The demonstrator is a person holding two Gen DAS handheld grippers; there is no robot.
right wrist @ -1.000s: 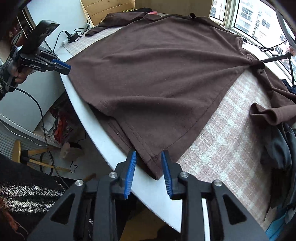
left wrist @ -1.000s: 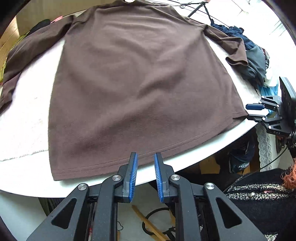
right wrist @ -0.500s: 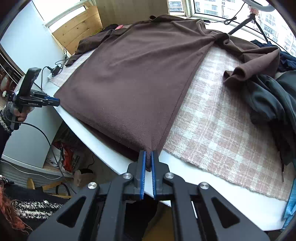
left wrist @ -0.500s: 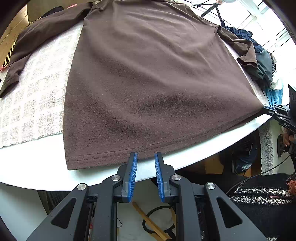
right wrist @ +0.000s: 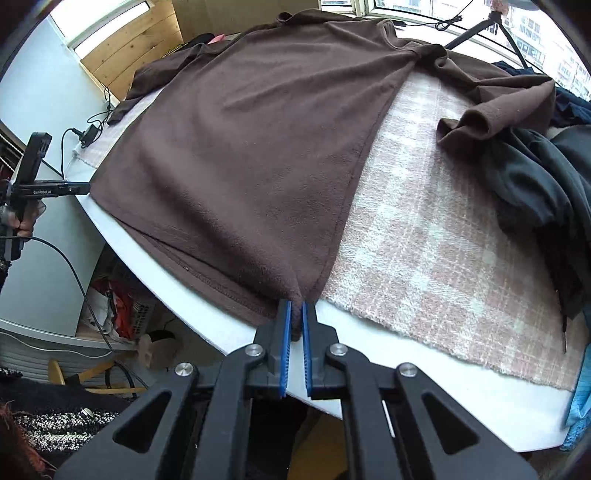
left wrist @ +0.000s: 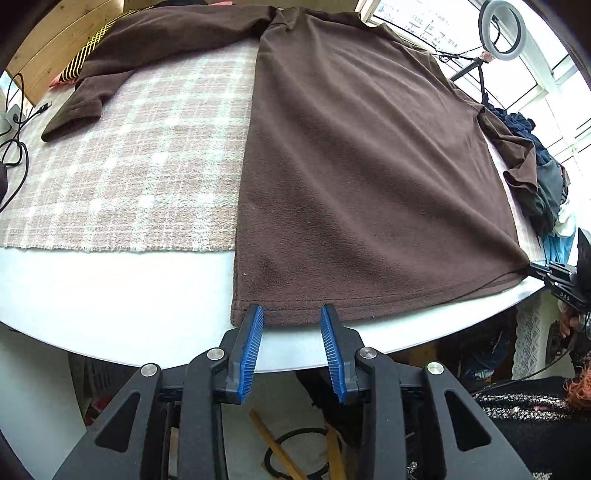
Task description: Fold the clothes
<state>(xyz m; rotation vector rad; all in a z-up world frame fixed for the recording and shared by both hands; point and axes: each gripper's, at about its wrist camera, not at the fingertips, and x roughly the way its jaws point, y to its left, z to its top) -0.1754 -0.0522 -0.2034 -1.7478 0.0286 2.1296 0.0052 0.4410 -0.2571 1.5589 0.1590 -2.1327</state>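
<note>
Right tool (right wrist: 294, 314) pinching brown shirt (right wrist: 258, 147) hem corner, left tool (left wrist: 291, 317) spread (hem between)

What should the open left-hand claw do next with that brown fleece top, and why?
Probably close the left gripper on the hem of the brown fleece top. Its jaws stand open around that edge, while the right gripper already pinches the other bottom corner.

I note bright windows (left wrist: 546, 70) at upper right, a ring light (left wrist: 502, 24) before them, wooden panelling (right wrist: 129, 48) at upper left, and a white table (left wrist: 110, 291) across the frame's middle.
</note>
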